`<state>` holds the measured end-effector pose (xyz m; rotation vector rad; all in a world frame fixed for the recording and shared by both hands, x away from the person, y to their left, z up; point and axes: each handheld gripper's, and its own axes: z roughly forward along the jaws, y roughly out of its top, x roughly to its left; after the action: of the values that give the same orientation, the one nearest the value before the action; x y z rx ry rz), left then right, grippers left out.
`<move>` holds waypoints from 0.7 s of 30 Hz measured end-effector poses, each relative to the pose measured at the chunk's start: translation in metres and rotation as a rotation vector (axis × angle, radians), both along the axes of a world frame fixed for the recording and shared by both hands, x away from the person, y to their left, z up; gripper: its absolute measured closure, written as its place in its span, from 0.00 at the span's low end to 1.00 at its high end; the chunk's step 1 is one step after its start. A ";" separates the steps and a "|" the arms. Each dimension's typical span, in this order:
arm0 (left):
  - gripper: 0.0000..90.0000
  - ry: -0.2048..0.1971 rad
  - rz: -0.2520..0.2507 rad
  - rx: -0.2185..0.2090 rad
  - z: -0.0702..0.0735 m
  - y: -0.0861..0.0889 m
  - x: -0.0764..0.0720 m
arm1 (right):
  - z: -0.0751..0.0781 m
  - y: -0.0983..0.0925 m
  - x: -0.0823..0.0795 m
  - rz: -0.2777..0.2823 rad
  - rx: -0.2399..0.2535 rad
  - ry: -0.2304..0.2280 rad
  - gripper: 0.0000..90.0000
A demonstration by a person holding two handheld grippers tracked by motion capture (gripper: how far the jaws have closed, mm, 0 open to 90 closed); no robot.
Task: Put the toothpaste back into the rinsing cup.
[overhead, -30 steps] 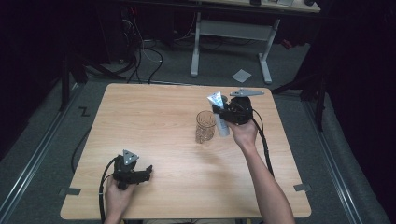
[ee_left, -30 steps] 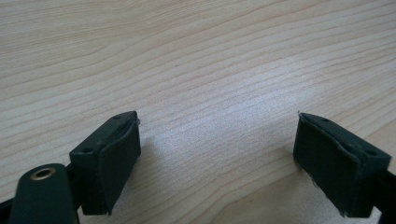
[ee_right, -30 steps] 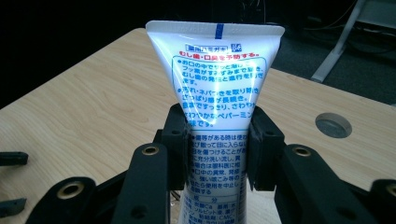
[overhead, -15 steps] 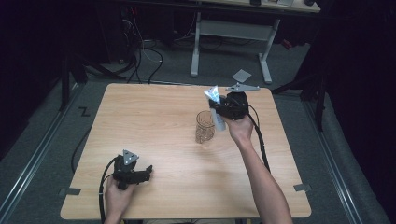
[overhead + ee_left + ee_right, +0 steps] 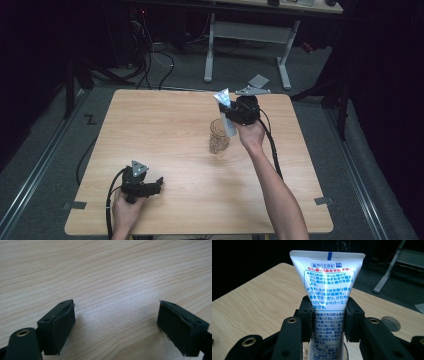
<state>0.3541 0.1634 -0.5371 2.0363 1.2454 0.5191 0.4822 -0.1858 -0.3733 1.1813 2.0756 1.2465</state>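
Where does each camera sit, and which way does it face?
High view: above the table, looking forward and down; both forearms, left gripper, right gripper.
Left gripper view: on the left gripper, facing wood; open jaws.
Right gripper view: on the right gripper; jaws clamp the tube.
Shared: tube, high and right views.

A: The right gripper (image 5: 229, 116) shifts a little toward the glass (image 5: 219, 136), carrying the tube (image 5: 226, 112) with it.

B: And the tube now tilts over the glass's rim, crimped end up beyond the clamped jaws, lower end at the glass mouth.
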 end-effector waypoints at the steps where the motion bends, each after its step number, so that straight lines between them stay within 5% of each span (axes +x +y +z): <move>1: 0.17 0.000 0.000 0.000 0.000 0.000 0.000 | -0.001 0.001 0.001 -0.002 -0.006 0.001 0.72; 21: 0.17 0.001 -0.001 -0.001 0.000 0.000 0.000 | -0.005 0.015 0.016 -0.024 -0.041 -0.022 0.72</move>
<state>0.3540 0.1635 -0.5371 2.0367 1.2456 0.5170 0.4979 -0.1705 -0.3781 1.1666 2.0551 1.1950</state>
